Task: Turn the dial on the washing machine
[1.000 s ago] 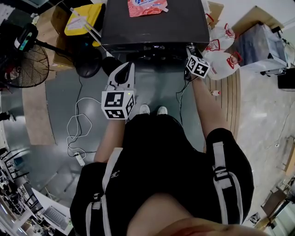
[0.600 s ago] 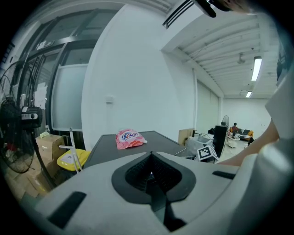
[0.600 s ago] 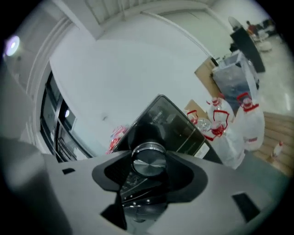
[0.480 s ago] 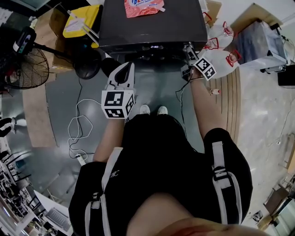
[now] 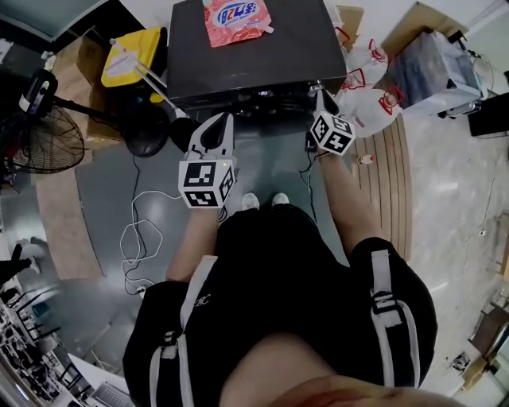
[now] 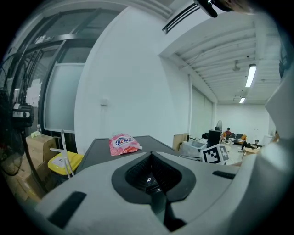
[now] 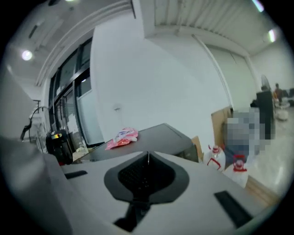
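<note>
The washing machine (image 5: 262,60) is a dark box with a pink detergent pouch (image 5: 236,16) on its lid. Its front control panel (image 5: 262,93) shows a small lit display; I cannot make out the dial. My right gripper (image 5: 320,98) points at the panel's right end, its marker cube below it. Its jaws are closing, and in the right gripper view (image 7: 148,155) the tips meet with nothing between them. My left gripper (image 5: 215,127) hangs shut in front of the panel's left part, not touching it. Its tips (image 6: 150,154) meet over the lid (image 6: 98,149).
A standing fan (image 5: 40,135) and a yellow item (image 5: 131,56) are left of the machine. Clear bottles with red handles (image 5: 370,95) stand to its right. White cable (image 5: 139,230) loops on the floor at the left. The person's feet (image 5: 262,199) are just before the machine.
The right gripper's marker cube twisted and then settled slightly lower and closer to the panel's right end. The left gripper has kept its place.
</note>
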`<state>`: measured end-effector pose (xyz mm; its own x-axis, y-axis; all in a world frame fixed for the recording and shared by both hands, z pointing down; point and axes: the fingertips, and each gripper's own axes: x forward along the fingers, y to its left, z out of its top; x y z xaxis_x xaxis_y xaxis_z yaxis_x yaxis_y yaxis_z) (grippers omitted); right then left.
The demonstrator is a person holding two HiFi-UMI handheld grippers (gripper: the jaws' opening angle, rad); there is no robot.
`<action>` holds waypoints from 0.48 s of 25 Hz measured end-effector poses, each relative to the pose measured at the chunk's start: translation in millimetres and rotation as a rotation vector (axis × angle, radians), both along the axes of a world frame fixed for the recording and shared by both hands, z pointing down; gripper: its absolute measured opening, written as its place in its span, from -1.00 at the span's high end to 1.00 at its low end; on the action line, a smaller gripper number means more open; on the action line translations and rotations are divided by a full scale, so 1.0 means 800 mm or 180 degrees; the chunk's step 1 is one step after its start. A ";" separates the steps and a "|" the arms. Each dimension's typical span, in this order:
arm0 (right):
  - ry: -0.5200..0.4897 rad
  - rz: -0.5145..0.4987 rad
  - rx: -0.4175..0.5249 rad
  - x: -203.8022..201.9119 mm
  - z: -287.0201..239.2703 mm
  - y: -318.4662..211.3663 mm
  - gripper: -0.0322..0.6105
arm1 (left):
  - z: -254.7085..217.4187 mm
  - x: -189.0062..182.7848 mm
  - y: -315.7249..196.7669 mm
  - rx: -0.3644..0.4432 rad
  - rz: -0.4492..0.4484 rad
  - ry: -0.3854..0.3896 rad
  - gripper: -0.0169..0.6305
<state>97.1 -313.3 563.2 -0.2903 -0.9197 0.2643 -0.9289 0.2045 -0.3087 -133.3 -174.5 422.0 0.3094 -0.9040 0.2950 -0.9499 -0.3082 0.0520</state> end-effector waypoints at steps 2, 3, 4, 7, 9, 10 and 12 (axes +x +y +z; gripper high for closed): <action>0.0324 -0.0108 0.0285 -0.012 -0.049 0.015 0.87 | -0.006 0.000 -0.006 0.0044 0.0037 0.0037 0.97; 0.0466 -0.0159 0.0438 -0.019 -0.074 0.023 0.87 | -0.008 0.000 -0.009 0.0065 0.0058 0.0057 0.97; 0.0582 -0.0208 0.0585 -0.027 -0.098 0.033 0.87 | -0.010 0.001 -0.012 0.0085 0.0083 0.0079 0.97; 0.0647 -0.0323 0.0859 -0.049 -0.154 0.067 0.87 | -0.015 0.003 -0.018 0.0137 0.0167 0.0162 0.97; 0.0572 -0.0351 0.0892 -0.061 -0.169 0.090 0.87 | -0.018 0.004 -0.021 0.0166 0.0208 0.0210 0.97; 0.0571 -0.0362 0.0898 -0.067 -0.171 0.101 0.87 | -0.019 0.006 -0.022 0.0175 0.0231 0.0226 0.97; 0.0612 -0.0380 0.0919 -0.075 -0.175 0.117 0.87 | -0.020 0.011 -0.021 0.0186 0.0292 0.0242 0.97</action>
<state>37.2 -219.7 423.2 -0.3702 -0.9271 0.0589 -0.9287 0.3681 -0.0444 -124.5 -191.1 405.7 0.4112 -0.8858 0.2153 -0.9115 -0.3983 0.1022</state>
